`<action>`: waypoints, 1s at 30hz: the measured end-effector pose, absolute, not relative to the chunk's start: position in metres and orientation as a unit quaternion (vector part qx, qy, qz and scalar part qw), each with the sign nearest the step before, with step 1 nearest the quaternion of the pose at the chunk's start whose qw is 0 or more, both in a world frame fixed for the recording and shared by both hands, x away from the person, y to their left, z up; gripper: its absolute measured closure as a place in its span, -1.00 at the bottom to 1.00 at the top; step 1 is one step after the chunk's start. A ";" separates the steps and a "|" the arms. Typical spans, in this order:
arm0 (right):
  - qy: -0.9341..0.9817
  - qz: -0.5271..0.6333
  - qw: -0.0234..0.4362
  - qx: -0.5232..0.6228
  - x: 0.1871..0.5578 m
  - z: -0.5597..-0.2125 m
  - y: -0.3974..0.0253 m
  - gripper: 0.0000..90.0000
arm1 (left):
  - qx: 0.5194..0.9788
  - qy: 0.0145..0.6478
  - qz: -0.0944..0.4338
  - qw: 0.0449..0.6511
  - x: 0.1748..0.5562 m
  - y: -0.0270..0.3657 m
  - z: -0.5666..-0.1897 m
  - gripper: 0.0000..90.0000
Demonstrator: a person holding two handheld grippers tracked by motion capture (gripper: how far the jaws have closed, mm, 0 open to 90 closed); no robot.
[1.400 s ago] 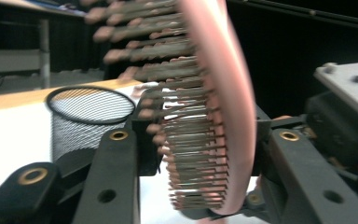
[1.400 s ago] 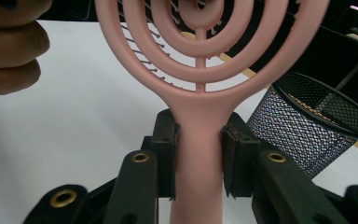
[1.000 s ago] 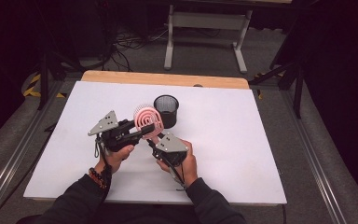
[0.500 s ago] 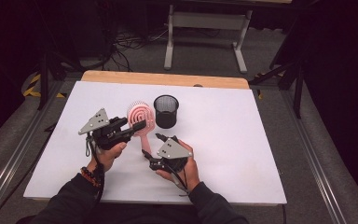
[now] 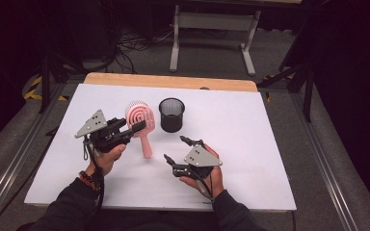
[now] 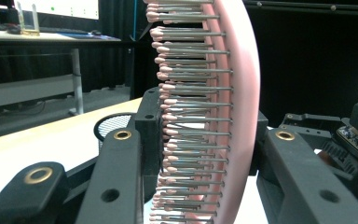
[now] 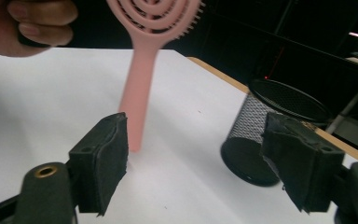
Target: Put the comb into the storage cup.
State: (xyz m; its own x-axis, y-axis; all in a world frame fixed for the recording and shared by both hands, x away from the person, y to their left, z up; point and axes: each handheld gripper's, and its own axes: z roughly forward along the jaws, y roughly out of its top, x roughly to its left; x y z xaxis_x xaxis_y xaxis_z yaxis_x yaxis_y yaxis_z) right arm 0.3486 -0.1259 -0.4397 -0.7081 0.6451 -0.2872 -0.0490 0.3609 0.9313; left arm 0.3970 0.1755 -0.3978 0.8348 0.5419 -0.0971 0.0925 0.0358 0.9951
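Observation:
A pink hairbrush (image 5: 147,143) with a spiral head hangs over the white table (image 5: 250,139), handle pointing down toward the table. My left gripper (image 5: 137,126) is shut on the brush's head; in the left gripper view the bristled head (image 6: 223,116) stands edge-on between the jaws. A black mesh cup (image 5: 172,115) stands upright just right of the brush. My right gripper (image 5: 174,148) is open nearer the front edge, apart from the brush. In the right gripper view, the handle (image 7: 140,93) and cup (image 7: 270,130) lie beyond its spread jaws (image 7: 200,158).
The table's far edge is a wooden strip (image 5: 173,81). A metal stand (image 5: 212,29) and cables sit on the floor behind. The hand (image 7: 37,21) holding the left gripper shows at the upper left of the right gripper view.
My right gripper has drawn back from the brush's handle toward the front edge and now stands open. My left gripper has carried the brush a little to the left.

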 end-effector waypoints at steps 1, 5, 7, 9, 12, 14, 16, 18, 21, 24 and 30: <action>0.757 0.530 0.327 0.197 0.349 -0.440 -0.126 -0.49 | 0.674 0.235 0.165 0.680 0.397 0.175 -0.398 0.40; 0.748 0.530 0.343 0.205 0.345 -0.441 -0.145 -0.52 | 0.672 0.238 0.172 0.680 0.396 0.181 -0.395 0.40; 0.746 0.529 0.345 0.211 0.344 -0.441 -0.151 -0.56 | 0.668 0.240 0.175 0.682 0.397 0.183 -0.395 0.40; 0.741 0.528 0.349 0.223 0.343 -0.442 -0.159 -0.63 | 0.666 0.241 0.175 0.684 0.397 0.185 -0.395 0.40; 0.733 0.528 0.356 0.238 0.341 -0.443 -0.171 -0.69 | 0.665 0.243 0.178 0.683 0.398 0.188 -0.395 0.40; 0.732 0.527 0.358 0.242 0.341 -0.444 -0.174 -0.69 | 0.664 0.244 0.178 0.684 0.399 0.189 -0.395 0.40; 0.730 0.522 0.363 0.250 0.340 -0.446 -0.182 -0.72 | 0.663 0.245 0.181 0.684 0.399 0.190 -0.394 0.40; 0.732 0.519 0.361 0.254 0.340 -0.448 -0.186 -0.72 | 0.663 0.245 0.181 0.683 0.400 0.192 -0.394 0.40; 0.733 0.519 0.357 0.258 0.339 -0.451 -0.193 -0.75 | 0.663 0.247 0.183 0.683 0.400 0.194 -0.394 0.40; 0.739 0.510 0.357 0.256 0.338 -0.454 -0.197 -0.76 | 0.663 0.249 0.186 0.681 0.401 0.195 -0.394 0.40; 0.732 0.509 0.358 0.277 0.337 -0.458 -0.209 -0.80 | 0.663 0.250 0.190 0.679 0.405 0.196 -0.394 0.40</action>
State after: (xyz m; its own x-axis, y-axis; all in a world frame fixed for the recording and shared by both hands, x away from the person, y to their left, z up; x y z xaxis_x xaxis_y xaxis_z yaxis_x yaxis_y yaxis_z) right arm 0.3370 -0.2092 -0.4583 -0.5895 0.7707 -0.2418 0.0412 0.3276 0.9439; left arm 0.4050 0.1964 -0.3936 0.8031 0.5895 -0.0873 0.0731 0.0480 0.9962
